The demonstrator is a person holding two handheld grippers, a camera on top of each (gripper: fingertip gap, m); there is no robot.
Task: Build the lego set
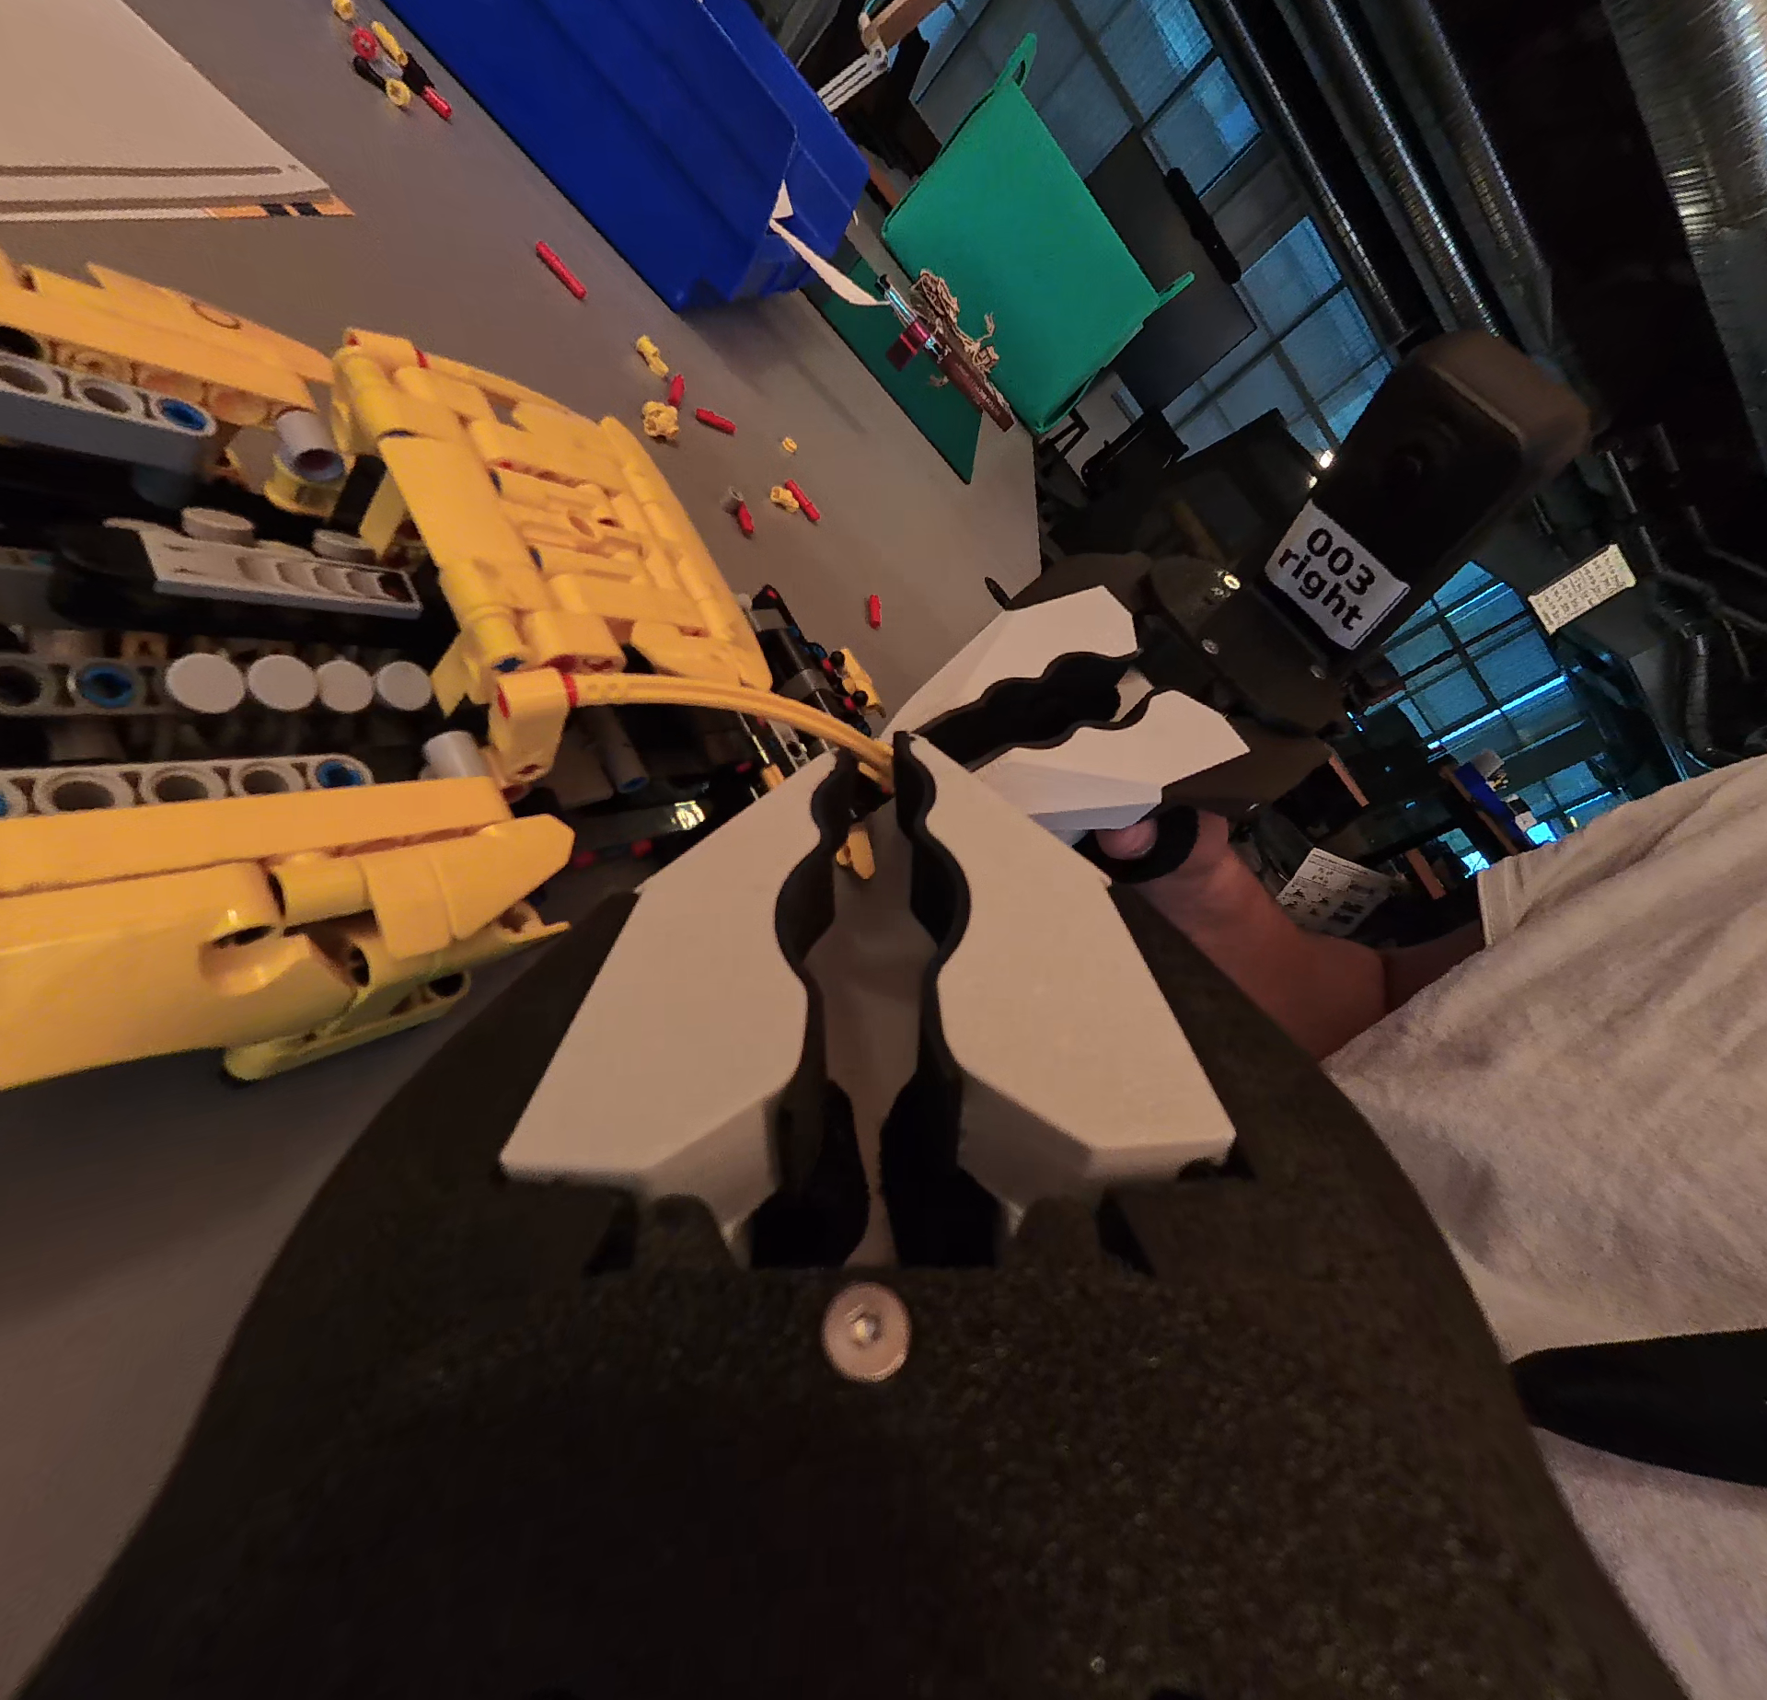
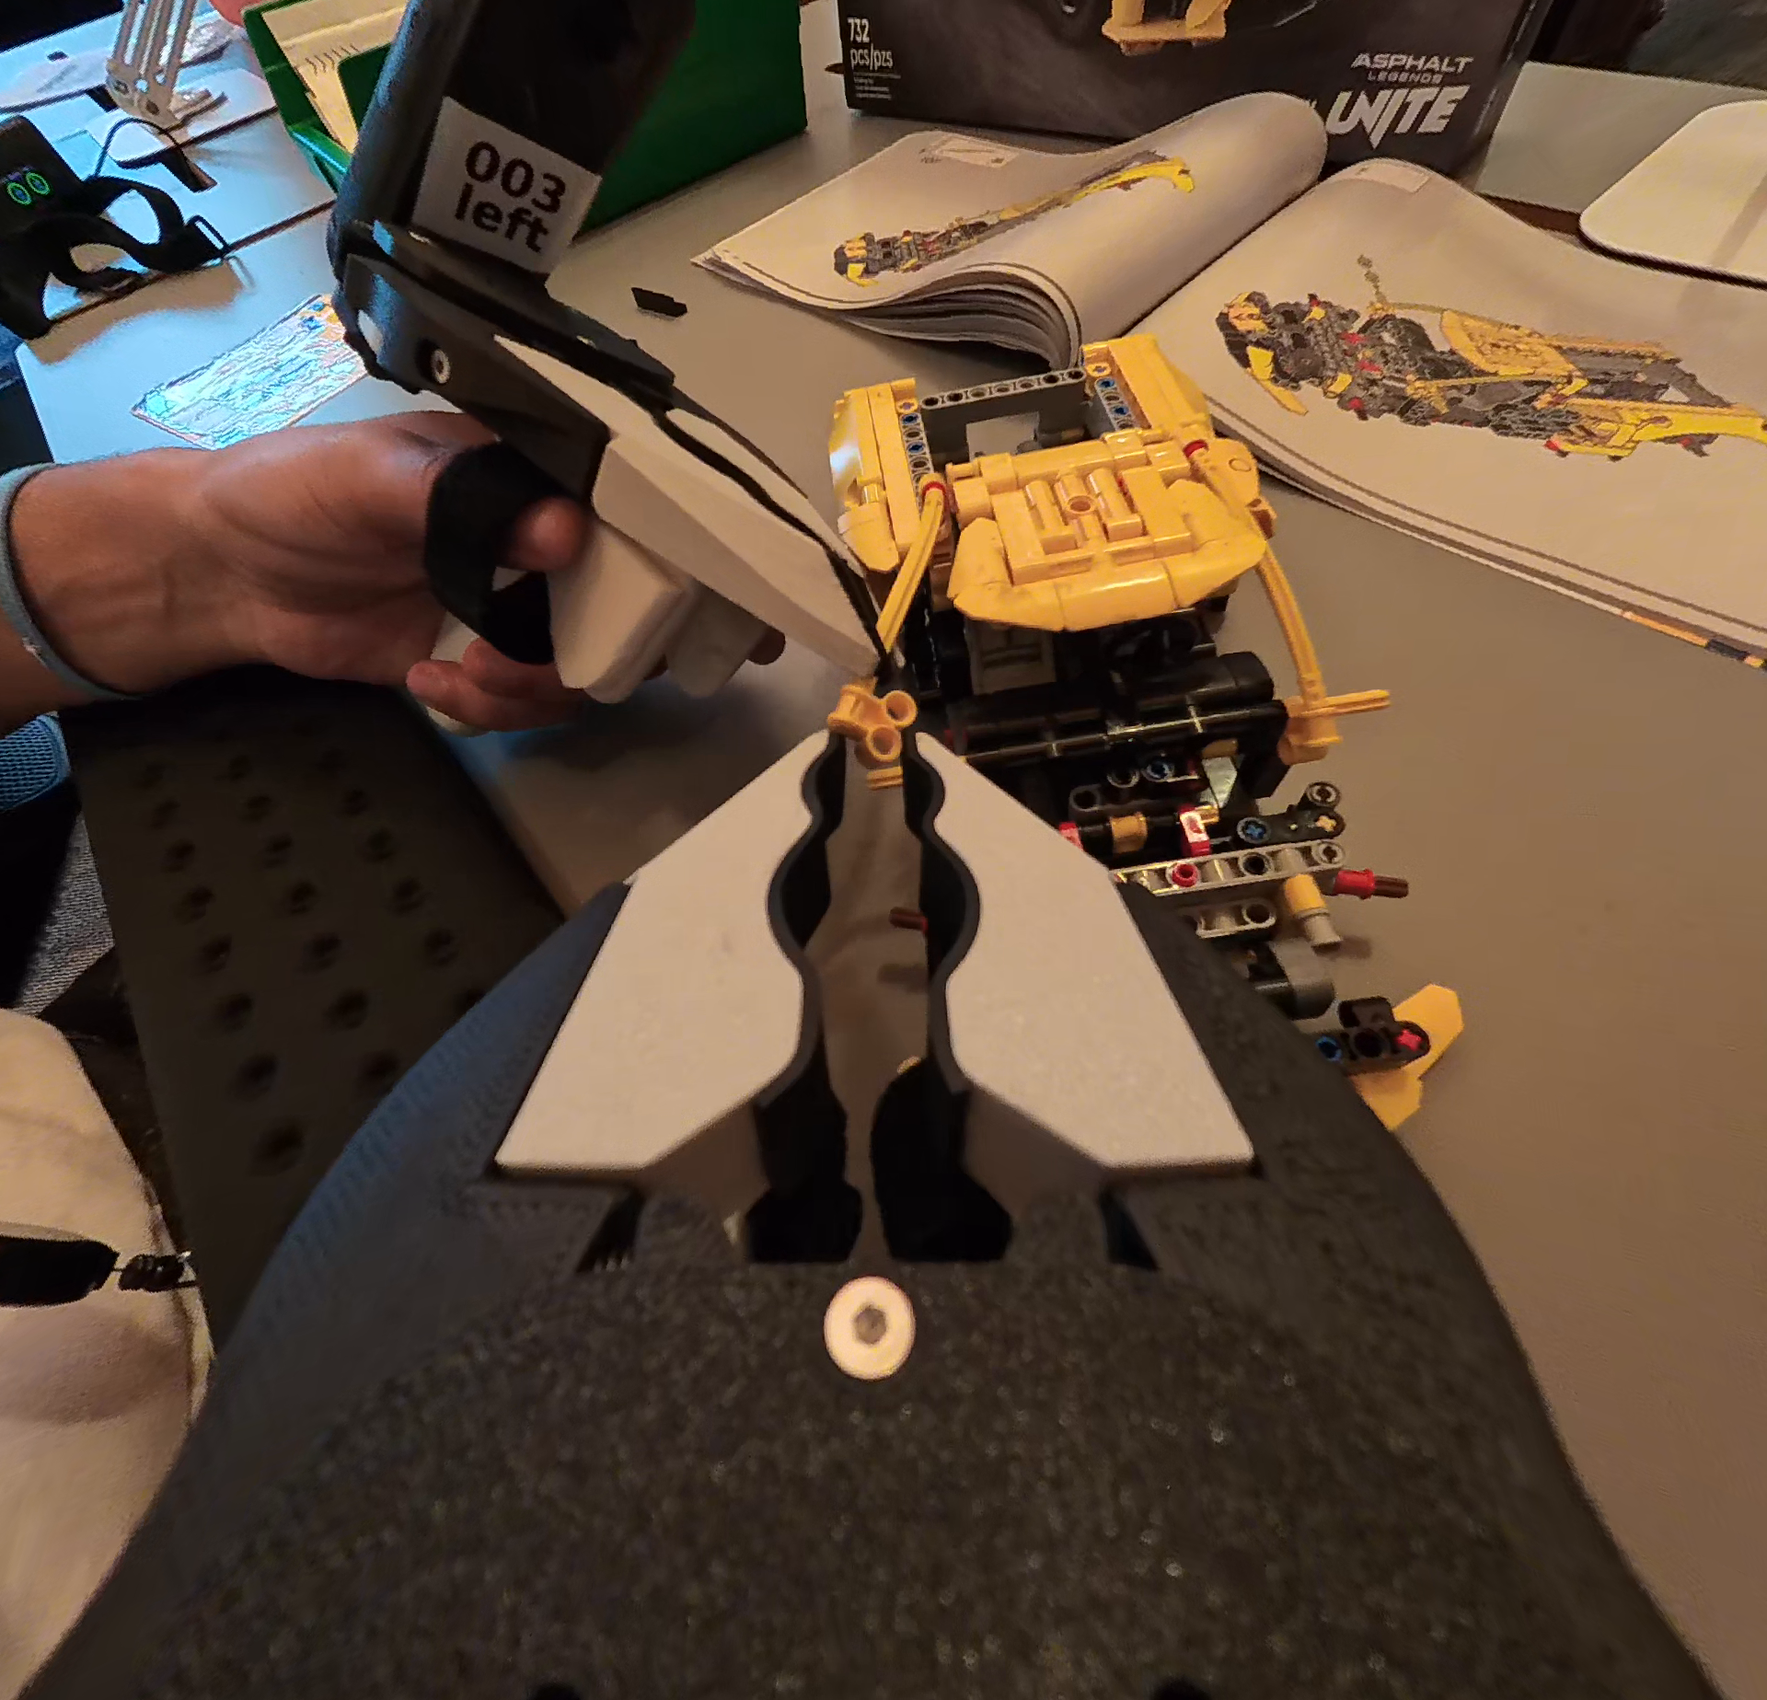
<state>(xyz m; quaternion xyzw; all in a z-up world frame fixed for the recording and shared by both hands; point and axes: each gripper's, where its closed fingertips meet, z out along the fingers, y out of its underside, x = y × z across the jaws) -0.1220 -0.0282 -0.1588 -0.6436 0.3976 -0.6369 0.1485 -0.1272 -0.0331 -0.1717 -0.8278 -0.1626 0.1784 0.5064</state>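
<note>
Beside the yellow car model [image 2: 1052, 545], left gripper [image 1: 875, 774] pinches its hose [image 1: 727, 698]; right gripper [image 2: 875, 755] grips a yellow connector [image 2: 872, 722].

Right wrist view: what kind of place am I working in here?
Probably a workshop or lab bench used for data collection, not a home: a grey table with an open instruction booklet, green bin and, in the left wrist view, blue bins and ceiling ducting.
</note>
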